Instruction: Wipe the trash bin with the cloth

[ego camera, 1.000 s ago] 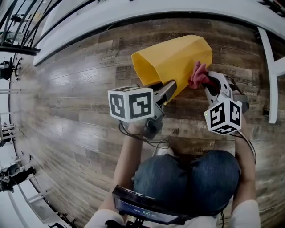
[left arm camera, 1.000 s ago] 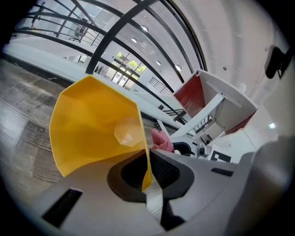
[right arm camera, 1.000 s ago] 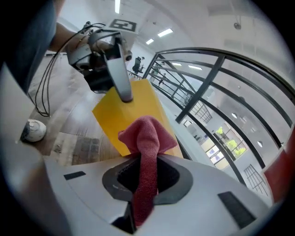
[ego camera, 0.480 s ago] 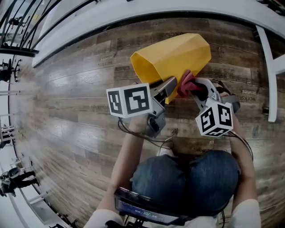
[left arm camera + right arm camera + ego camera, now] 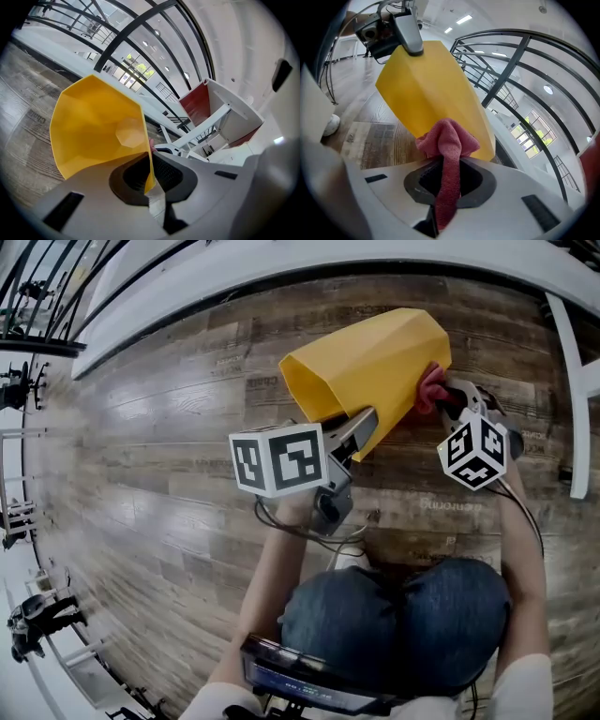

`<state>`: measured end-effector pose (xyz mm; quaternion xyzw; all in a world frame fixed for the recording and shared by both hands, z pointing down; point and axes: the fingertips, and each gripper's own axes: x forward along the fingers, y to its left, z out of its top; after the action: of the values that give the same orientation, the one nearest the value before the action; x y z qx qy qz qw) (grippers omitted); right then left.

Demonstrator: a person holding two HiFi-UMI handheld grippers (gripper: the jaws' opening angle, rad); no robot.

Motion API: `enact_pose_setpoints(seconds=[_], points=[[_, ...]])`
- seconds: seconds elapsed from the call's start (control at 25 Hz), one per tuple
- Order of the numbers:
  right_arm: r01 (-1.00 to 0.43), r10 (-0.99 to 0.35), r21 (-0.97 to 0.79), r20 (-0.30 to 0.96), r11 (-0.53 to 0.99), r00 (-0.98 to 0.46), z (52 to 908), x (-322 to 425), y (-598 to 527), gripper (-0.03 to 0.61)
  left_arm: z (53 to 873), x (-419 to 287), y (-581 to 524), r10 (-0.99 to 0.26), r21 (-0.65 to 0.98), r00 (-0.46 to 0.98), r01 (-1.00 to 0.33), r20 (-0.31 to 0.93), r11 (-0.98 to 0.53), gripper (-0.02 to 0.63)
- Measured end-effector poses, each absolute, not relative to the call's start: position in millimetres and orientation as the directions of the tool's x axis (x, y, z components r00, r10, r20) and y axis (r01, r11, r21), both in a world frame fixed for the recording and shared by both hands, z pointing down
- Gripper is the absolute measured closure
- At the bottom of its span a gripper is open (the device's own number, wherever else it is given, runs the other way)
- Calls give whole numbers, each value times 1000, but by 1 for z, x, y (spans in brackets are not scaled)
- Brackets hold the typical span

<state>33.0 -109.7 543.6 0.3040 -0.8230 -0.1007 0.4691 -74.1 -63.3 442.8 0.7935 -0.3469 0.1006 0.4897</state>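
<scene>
Now: yellow trash bin [image 5: 375, 362] tipped, upper centre of frame, rim pinched in left gripper [image 5: 364, 427]. Right gripper [image 5: 448, 397] clamps pink cloth [image 5: 429, 388] against bin's right wall. Best: even pressure, long strokes, firm left hold.

The bin [image 5: 375, 357], upper middle of the head view, looks like thin yellow plastic, smooth and matt, its flat facets catching a soft sheen. The cloth [image 5: 447, 140] is a pink-red fabric with a short, fuzzy nap. The left tool [image 5: 150, 186] and the right tool [image 5: 449, 183] have matt grey plastic shells and dark ribbed pads [image 5: 423, 178]. The floor [image 5: 159, 474] shows worn-looking wood-grain planks with a faint gloss. The jeans [image 5: 394, 615], lower middle, are blue denim.
</scene>
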Motion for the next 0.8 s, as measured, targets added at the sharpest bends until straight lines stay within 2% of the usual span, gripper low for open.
enact_pose_setpoints(seconds=[0.48,0.8], points=[[-500,-621,447,738,742,-262,560,75,-142,534,441,-74,-64,-463,714,735,-648,496,-263,595],[-517,-659,454,677,725,-329,513,57,-113,534,431,-70,-76,-478,729,734,-639,483,-244,595]])
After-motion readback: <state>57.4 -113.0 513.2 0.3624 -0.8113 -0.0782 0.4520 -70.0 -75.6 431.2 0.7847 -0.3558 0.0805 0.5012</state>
